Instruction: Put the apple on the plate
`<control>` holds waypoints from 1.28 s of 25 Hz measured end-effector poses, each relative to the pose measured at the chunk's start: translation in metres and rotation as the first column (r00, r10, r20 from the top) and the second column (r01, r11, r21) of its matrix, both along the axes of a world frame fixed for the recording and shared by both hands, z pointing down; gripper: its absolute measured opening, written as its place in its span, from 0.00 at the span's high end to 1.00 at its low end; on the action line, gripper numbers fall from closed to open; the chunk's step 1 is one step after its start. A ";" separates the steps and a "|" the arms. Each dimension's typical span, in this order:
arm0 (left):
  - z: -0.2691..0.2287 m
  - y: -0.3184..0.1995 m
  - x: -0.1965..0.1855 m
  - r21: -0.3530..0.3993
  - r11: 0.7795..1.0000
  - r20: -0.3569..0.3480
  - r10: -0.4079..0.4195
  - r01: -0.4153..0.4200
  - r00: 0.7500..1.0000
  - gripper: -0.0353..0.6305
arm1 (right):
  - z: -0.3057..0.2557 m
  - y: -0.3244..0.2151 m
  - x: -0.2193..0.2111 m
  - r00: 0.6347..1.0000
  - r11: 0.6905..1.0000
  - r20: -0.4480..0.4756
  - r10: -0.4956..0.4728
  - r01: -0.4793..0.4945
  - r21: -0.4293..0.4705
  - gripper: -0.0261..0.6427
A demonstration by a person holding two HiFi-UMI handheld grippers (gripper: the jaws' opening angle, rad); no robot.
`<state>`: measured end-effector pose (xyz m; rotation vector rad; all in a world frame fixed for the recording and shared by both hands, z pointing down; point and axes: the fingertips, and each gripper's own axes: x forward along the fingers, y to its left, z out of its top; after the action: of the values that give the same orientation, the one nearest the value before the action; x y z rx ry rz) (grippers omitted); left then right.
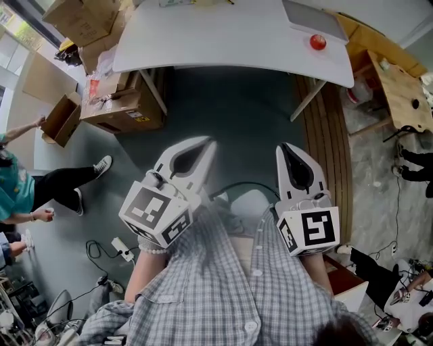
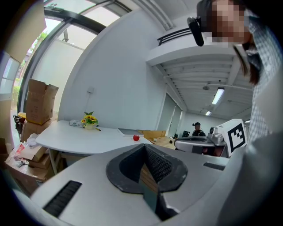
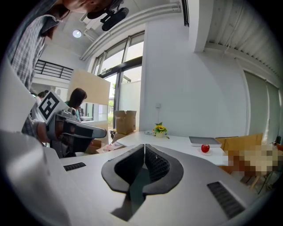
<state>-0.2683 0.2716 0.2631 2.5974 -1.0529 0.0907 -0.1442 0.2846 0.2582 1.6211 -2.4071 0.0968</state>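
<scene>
Checked shirt fills the near edge, with both grippers held close before it and pointing toward the far table. The left gripper and right gripper each have jaws pressed together on nothing. Small, round and glossy red, the apple sits at the table's right end, just beside a flat grey slab, well apart from both grippers.
</scene>
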 end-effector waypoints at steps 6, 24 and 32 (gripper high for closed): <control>0.000 -0.013 0.002 0.002 1.000 -0.006 0.000 0.000 1.000 0.93 | 0.001 -0.010 0.002 1.000 1.000 -0.008 0.003 -0.003 -0.005 0.93; 0.003 -0.101 0.036 -0.015 1.000 0.007 -0.014 0.015 1.000 0.93 | 0.005 -0.108 0.023 0.995 0.999 -0.084 -0.054 0.054 -0.002 0.93; -0.002 -0.155 0.069 -0.008 0.998 0.013 -0.058 0.058 0.998 0.93 | 0.004 -0.168 0.056 0.992 0.995 -0.080 -0.099 0.100 -0.001 0.93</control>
<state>-0.1994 0.1161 0.2615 2.5603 -1.1286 0.0971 -0.0882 0.1168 0.2626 1.4740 -2.4232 0.0110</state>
